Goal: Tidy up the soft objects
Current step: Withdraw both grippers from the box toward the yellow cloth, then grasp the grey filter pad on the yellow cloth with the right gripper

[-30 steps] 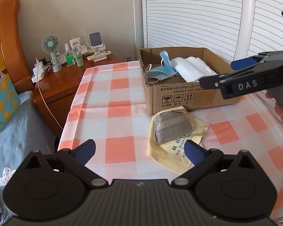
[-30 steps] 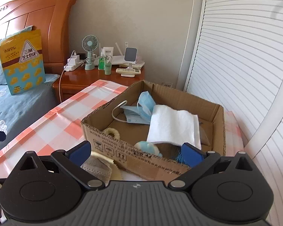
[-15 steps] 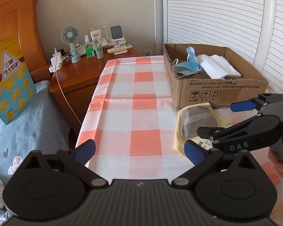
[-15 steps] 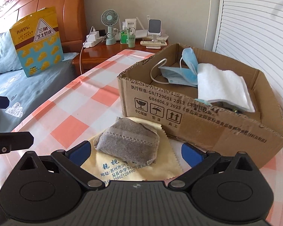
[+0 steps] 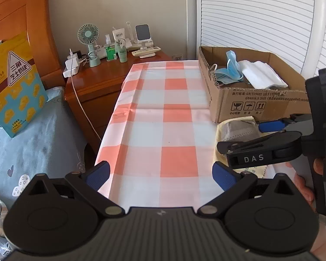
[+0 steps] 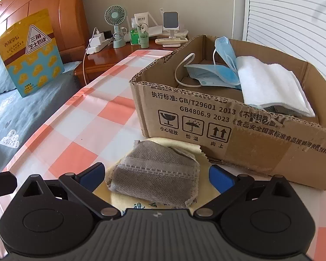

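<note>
1. Grey fabric pouch (image 6: 154,174): one, lying flat between the spread blue fingertips of the right gripper (image 6: 155,173), just ahead of the gripper body. Neither pad appears to touch it.
2. Yellow cloth (image 6: 203,158): one, directly under the pouch, spreading out past both fingertips and on under the gripper body. Printed lettering shows at its near edge.
3. Right gripper state: jaws wide apart, holding nothing.
4. Cardboard box (image 6: 245,152): one, open-topped, just beyond the fingertips and to their right; the cloth's far edge reaches its front wall. Inside, one white folded cloth (image 6: 269,84) and, as far as can be judged, two blue face masks (image 6: 208,74) overlapping.
5. Left gripper (image 5: 160,173): jaws wide apart, empty, over bare checked tablecloth (image 5: 176,113). From it, the pouch (image 5: 239,130) lies ahead and to the right, partly hidden behind the right gripper's finger. One hand (image 5: 304,184) shows on the right tool.
6. Step in hand, as judged: approach to pick up the pouch for the box. Two soft items remain outside.
7. Next move calls for lowering the right fingertips astride the pouch, closing on it alone without catching the cloth beneath, then lifting over the box wall.
</note>
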`<control>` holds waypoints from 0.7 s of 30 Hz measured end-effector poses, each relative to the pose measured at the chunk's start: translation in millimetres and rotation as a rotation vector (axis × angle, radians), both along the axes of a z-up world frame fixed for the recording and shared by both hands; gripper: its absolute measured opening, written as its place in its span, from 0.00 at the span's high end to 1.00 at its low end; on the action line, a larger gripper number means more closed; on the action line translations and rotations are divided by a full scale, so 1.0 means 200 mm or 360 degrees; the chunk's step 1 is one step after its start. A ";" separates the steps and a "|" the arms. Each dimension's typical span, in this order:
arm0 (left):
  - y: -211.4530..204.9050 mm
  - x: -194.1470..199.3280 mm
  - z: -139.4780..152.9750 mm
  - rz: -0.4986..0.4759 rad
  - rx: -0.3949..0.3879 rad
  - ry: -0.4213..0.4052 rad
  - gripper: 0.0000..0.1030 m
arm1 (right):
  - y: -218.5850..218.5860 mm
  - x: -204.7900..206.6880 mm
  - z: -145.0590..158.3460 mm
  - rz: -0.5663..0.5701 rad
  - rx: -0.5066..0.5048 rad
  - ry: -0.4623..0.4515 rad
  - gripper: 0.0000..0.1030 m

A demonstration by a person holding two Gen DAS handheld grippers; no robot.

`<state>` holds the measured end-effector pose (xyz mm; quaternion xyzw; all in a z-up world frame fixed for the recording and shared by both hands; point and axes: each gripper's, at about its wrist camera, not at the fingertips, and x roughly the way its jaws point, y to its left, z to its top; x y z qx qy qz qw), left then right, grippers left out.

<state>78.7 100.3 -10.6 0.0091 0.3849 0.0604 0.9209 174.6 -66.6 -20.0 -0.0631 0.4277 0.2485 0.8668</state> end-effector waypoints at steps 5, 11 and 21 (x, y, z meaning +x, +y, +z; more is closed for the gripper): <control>-0.01 0.01 -0.01 -0.0015 0.0003 0.0010 0.03 | 0.02 0.00 0.01 -0.0001 -0.0044 -0.0034 0.14; -0.02 0.01 -0.01 -0.0026 -0.0001 0.0012 0.03 | 0.00 -0.02 0.05 0.0033 -0.0052 -0.0031 0.38; -0.07 0.02 -0.01 -0.0085 0.0004 0.0017 0.03 | -0.08 -0.09 0.14 0.0076 -0.0041 -0.0054 0.54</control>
